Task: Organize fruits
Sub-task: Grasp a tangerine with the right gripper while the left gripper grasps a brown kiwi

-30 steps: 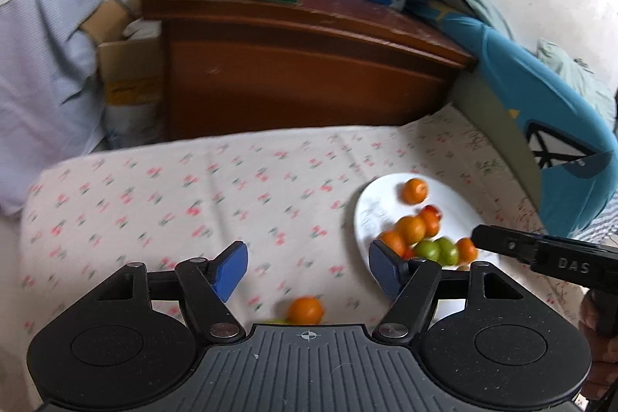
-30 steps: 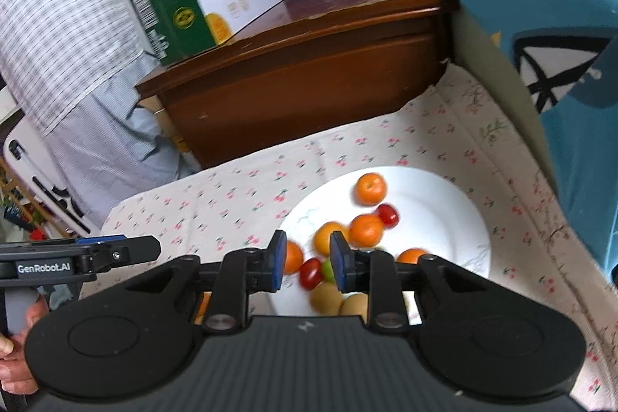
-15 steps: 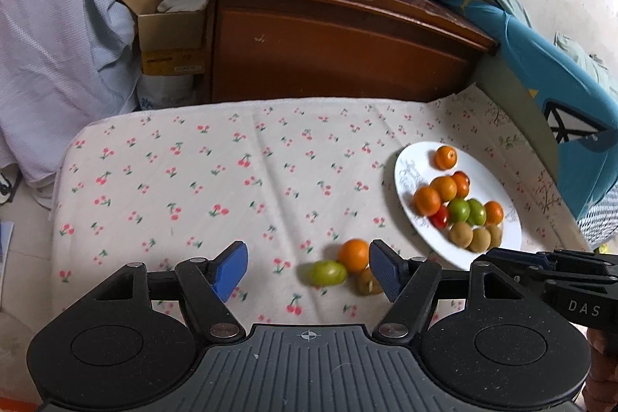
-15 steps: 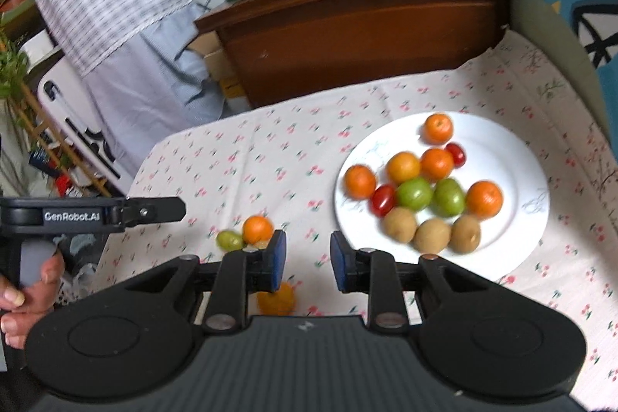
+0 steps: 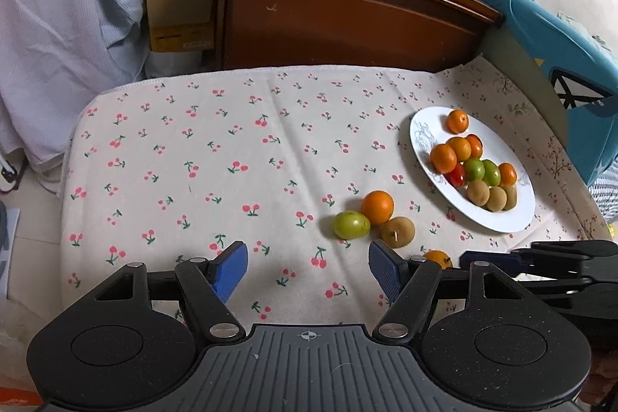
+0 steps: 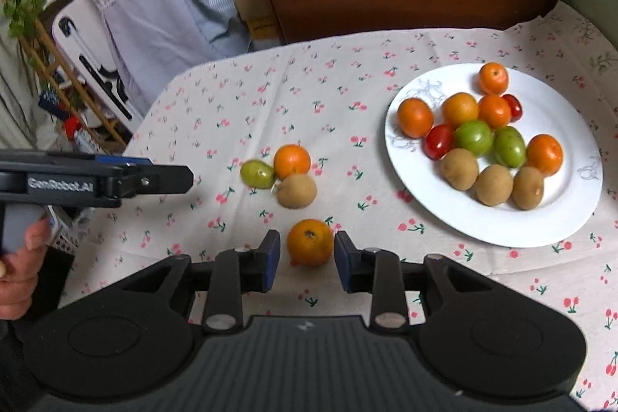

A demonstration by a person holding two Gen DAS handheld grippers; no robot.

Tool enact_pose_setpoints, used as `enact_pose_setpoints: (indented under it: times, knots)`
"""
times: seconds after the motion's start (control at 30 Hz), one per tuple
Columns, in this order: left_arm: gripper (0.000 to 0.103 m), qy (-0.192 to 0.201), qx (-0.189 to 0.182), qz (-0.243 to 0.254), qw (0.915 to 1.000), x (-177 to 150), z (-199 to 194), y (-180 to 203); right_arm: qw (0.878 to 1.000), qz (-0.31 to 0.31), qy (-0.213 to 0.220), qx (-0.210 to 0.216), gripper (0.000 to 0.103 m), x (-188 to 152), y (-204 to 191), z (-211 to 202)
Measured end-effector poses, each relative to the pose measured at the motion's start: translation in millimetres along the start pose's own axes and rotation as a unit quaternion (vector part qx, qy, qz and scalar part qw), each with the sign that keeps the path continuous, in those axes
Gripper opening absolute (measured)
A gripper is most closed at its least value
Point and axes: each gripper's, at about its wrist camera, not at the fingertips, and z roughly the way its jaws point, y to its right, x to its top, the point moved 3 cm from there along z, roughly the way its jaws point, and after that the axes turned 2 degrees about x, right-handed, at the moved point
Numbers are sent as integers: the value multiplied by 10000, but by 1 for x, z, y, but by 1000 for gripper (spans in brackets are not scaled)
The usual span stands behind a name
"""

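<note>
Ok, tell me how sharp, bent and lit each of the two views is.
Left wrist view: sharp, even daylight, fisheye bows the wooden headboard, corners dark. Right wrist view: slightly softer, mildly blurred toward the left edge, soft shadows under the white plate and the lone orange between the right tool pads.

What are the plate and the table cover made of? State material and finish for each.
Plate: likely glazed ceramic; smooth white with a faint grey line drawing, though it could be melamine.
Table cover: woven cloth, matte, cherry-printed, with creases and a soft draped edge.
</note>
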Motion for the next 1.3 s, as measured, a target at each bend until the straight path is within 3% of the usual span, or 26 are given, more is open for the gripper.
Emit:
enact_pose_setpoints:
  times: [0.33, 0.67, 1.07, 1.23, 1.3]
  knots:
    - [69, -197, -261, -213, 9992, -5, 10, 8, 9994, -264, -123, -160, 30, -3, -2, 16]
    - [66, -326, -628, -592, 9957, -8, 28, 36, 9993, -19, 174, -340, 30, 1, 18, -17]
    - [59, -180, -391, -867, 9953, -3, 60, 67, 9986, 141, 310, -409, 30, -6, 34, -43]
    - [49, -60, -214, -880, 9959, -2, 63, 72, 9982, 206, 384, -416, 30, -9, 38, -52]
    - [38, -25, -155, -808, 9966, -2, 64, 75, 9980, 244, 401, -421, 30, -9, 40, -53]
